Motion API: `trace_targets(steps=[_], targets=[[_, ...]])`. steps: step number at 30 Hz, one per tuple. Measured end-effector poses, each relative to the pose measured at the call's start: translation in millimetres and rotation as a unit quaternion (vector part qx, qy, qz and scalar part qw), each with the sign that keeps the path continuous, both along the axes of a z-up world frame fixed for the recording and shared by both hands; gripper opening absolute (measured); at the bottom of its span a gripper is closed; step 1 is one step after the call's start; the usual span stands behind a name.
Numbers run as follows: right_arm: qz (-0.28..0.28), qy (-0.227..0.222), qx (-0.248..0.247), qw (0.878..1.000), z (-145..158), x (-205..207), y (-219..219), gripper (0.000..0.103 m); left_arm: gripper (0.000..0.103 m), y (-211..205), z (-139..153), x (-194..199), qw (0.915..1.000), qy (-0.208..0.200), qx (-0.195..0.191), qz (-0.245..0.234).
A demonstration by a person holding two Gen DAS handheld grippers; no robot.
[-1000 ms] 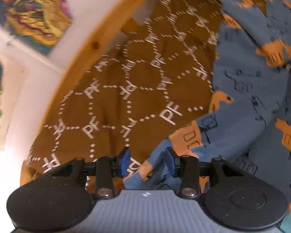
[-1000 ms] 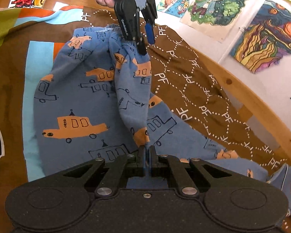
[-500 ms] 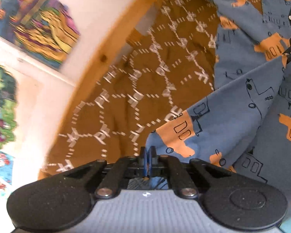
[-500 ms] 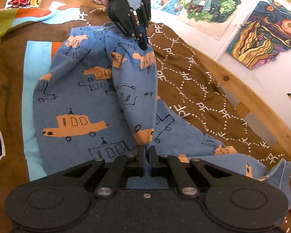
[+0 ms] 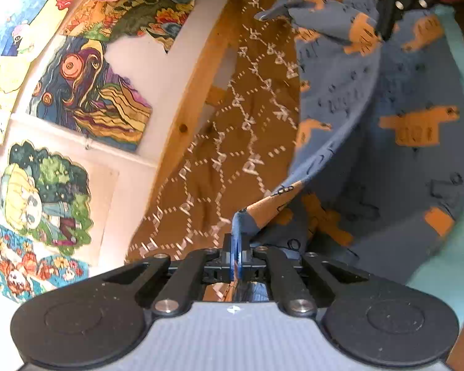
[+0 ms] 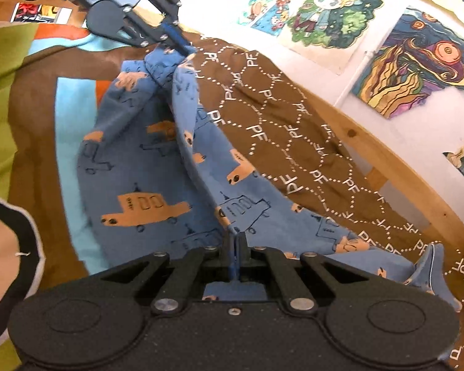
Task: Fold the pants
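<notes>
Pants [image 6: 145, 167] lie on the brown bedspread [image 6: 294, 117]; we pinch one edge, stretched taut between both tools. Our left tool [image 5: 238, 252] and right tool [image 6: 234, 255] are each clamped closed on the fabric.

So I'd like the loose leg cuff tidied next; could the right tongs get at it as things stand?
Probably not yet. The right tongs are shut on the pants, holding a fold taut with the left tongs. The cuff lies uncovered on the brown blanket, so the path is free once they release.

Blue pants [image 6: 157, 167] lie on the bed's brown blanket [image 6: 281, 130].
</notes>
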State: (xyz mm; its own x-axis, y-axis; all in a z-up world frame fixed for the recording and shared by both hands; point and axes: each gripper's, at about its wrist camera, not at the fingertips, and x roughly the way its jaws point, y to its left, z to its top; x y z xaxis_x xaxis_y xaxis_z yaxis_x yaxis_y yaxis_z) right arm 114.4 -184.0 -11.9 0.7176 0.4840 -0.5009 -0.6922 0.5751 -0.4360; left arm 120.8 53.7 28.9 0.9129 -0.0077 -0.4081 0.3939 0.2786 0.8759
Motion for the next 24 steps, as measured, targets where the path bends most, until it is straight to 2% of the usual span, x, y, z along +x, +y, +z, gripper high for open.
trace_targets(steps=[9, 13, 16, 17, 19, 20, 21, 24], targets=[[0.037, 0.013, -0.032, 0.999, -5, -18, 10, 0.0, 0.002, 16, -28, -22, 0.9988, 0.02, 0.038, -0.022], [0.054, 0.035, -0.05, 0.997, -11, -27, 14, 0.0, 0.007, 22, -26, -22, 0.9983, 0.058, 0.005, 0.003], [0.052, 0.047, -0.048, 0.996, -16, -31, 16, 0.0, 0.015, 28, -17, -22, 0.9941, 0.084, -0.05, 0.046], [0.049, 0.05, -0.044, 0.997, -17, -31, 16, 0.0, 0.018, 32, -13, -21, 0.9911, 0.094, -0.07, 0.063], [0.043, 0.055, -0.036, 0.997, -18, -32, 16, 0.0, 0.034, 38, -6, -22, 0.9832, 0.104, -0.11, 0.101], [0.039, 0.057, -0.033, 0.997, -18, -32, 16, 0.0, 0.049, 42, -1, -22, 0.977, 0.107, -0.134, 0.127], [0.035, 0.059, -0.03, 0.997, -19, -32, 16, 0.0, 0.055, 46, 4, -22, 0.9693, 0.113, -0.16, 0.148], [0.028, 0.073, -0.018, 0.997, -20, -31, 16, 0.0, 0.055, 59, 21, -19, 0.9386, 0.13, -0.244, 0.206]])
